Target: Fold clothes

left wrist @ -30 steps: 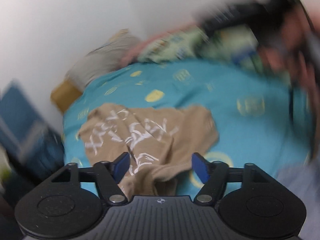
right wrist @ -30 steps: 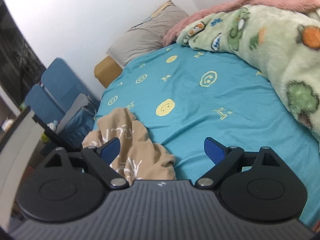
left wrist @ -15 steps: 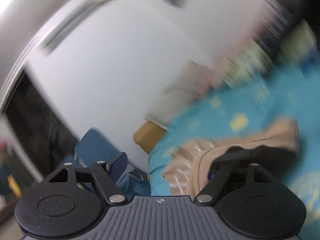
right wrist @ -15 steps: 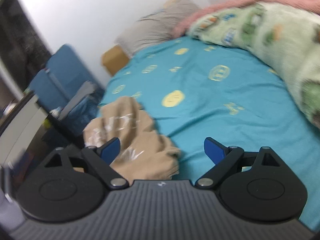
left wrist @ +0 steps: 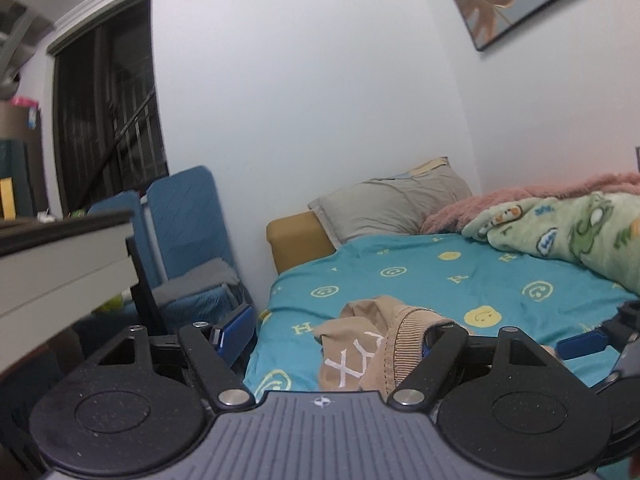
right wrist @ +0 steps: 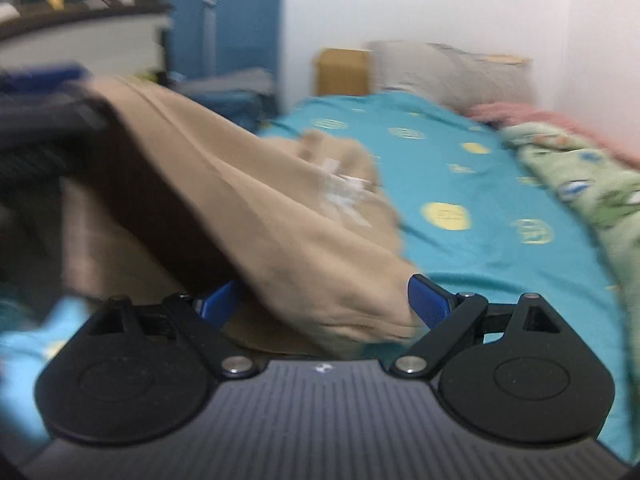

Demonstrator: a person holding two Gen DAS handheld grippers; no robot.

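Observation:
A tan garment (left wrist: 352, 344) with white print lies bunched at the near corner of the teal bed sheet (left wrist: 440, 276). Its ribbed hem is draped over the right finger of my left gripper (left wrist: 330, 336), whose jaws stand wide apart. In the right wrist view, which is blurred, the tan garment (right wrist: 280, 208) stretches up and left towards the left gripper's dark body (right wrist: 36, 128). A fold of it lies between the blue pads of my right gripper (right wrist: 325, 304), which is open. The right gripper's blue pad (left wrist: 580, 346) shows at the left view's right edge.
A green cartoon blanket (left wrist: 580, 232) over a pink one covers the bed's right side. A grey pillow (left wrist: 392, 204) and a tan box (left wrist: 296, 240) sit at the head. Blue folding chairs (left wrist: 188, 216) and a white desk edge (left wrist: 60, 268) stand left of the bed.
My left gripper swung up and left, and the garment's hem now hangs over its right finger, lifted off the bed. My right gripper moved low into the garment, with fabric between its fingers.

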